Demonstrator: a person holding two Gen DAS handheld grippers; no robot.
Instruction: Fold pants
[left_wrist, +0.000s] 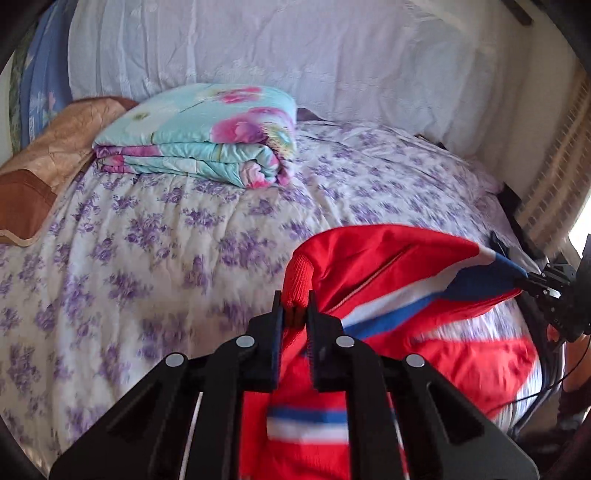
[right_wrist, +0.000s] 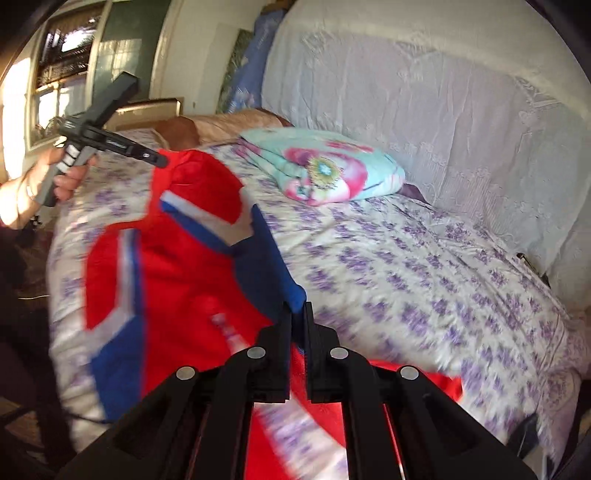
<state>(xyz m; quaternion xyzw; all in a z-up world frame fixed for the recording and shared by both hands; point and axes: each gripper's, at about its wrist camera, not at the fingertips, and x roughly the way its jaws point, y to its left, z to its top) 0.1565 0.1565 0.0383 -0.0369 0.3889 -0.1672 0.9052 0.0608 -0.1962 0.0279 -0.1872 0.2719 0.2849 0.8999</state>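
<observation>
Red pants (left_wrist: 399, 266) with blue and white stripes hang stretched between both grippers above the bed. My left gripper (left_wrist: 294, 306) is shut on a red ribbed edge of the pants. My right gripper (right_wrist: 297, 308) is shut on a blue part of the pants (right_wrist: 177, 280). In the left wrist view the right gripper (left_wrist: 532, 278) pinches the cloth at the far right. In the right wrist view the left gripper (right_wrist: 160, 160), held by a hand (right_wrist: 66, 181), grips the red edge at the upper left. The rest of the pants droops toward the bedspread and is blurred.
The bed carries a white bedspread with purple flowers (left_wrist: 155, 236). A folded turquoise and pink floral blanket (left_wrist: 207, 136) lies near the headboard, beside a brown pillow (left_wrist: 48, 158). A white lace cover (left_wrist: 295, 51) drapes the headboard. A window (right_wrist: 55, 70) is at the left.
</observation>
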